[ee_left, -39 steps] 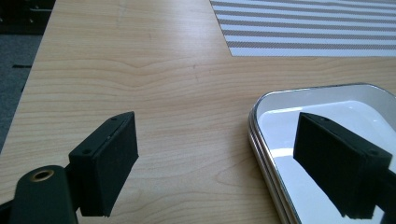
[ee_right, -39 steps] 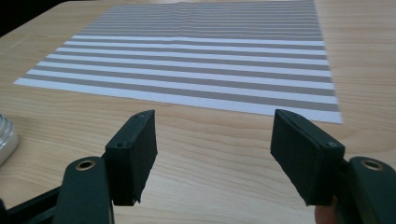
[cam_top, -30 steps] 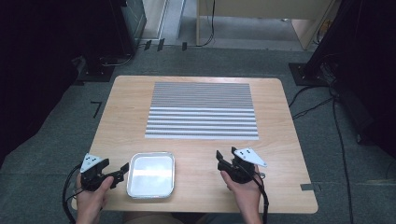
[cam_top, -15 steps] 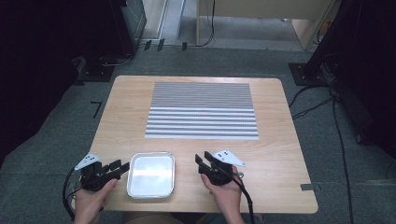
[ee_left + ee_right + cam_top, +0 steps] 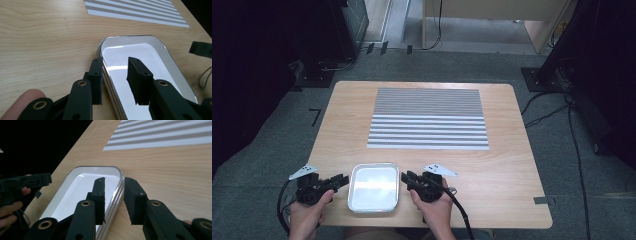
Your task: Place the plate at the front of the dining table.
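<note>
A shallow rectangular white tray with a shiny metal rim (image 5: 394, 172) lies at the near edge of the light wooden tabletop (image 5: 512, 165), well short of the grey-and-white striped placemat (image 5: 428, 119). The left tool (image 5: 341, 181) straddles the tray's left rim, one jaw inside, one outside; the right tool (image 5: 406, 179) straddles the right rim likewise. Both have just been closing, yet gaps remain, so neither grips the rim. Taking opposite sides likely keeps the tray level for a two-handed lift.
</note>
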{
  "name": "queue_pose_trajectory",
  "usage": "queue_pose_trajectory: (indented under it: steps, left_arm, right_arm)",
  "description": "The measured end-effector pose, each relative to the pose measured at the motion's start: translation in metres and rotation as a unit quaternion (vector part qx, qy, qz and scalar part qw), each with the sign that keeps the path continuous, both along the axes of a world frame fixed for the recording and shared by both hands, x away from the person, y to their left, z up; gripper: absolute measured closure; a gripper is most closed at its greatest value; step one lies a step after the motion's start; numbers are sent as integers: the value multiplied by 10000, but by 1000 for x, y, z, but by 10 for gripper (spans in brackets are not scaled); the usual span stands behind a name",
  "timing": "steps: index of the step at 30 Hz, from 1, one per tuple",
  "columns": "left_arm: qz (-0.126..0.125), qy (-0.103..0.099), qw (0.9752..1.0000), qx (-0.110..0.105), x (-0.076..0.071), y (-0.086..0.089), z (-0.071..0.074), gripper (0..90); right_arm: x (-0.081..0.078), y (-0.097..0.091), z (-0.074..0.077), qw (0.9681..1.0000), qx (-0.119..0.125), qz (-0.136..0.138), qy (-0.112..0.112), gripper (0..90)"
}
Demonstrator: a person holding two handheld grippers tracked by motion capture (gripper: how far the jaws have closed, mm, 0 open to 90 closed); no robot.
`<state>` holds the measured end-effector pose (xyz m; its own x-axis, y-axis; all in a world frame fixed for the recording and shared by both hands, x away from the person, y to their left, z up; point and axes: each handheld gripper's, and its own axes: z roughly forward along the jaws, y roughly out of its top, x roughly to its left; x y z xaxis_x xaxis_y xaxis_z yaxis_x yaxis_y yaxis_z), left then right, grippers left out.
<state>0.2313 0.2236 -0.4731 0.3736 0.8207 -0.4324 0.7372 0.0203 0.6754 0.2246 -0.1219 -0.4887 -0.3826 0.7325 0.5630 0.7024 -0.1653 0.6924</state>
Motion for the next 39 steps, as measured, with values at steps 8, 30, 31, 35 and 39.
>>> queue_pose_trajectory:
  steps: [8, 30, 31, 35, 39]
  left_arm:
    - [-146, 147, 9997, -106, 2, -1, -2, 694]
    - [-343, 426, 9981, -290, 6, -5, -8, 714]
    - [-386, 466, 9977, -310, 6, -6, -9, 715]
    - [-465, 519, 9971, -307, 7, -9, -11, 714]
    - [-498, 530, 9969, -297, 7, -10, -11, 705]
  right_arm:
    - [3, 10, -9, 9983, 316, 176, 453, 719]
    - [12, 7, -25, 9866, 1078, 114, 1220, 704]
    - [12, 7, -25, 9859, 1123, 125, 1235, 704]
    - [12, 5, -26, 9840, 1234, 157, 1272, 704]
    - [12, 6, -25, 9811, 1435, 210, 1281, 699]
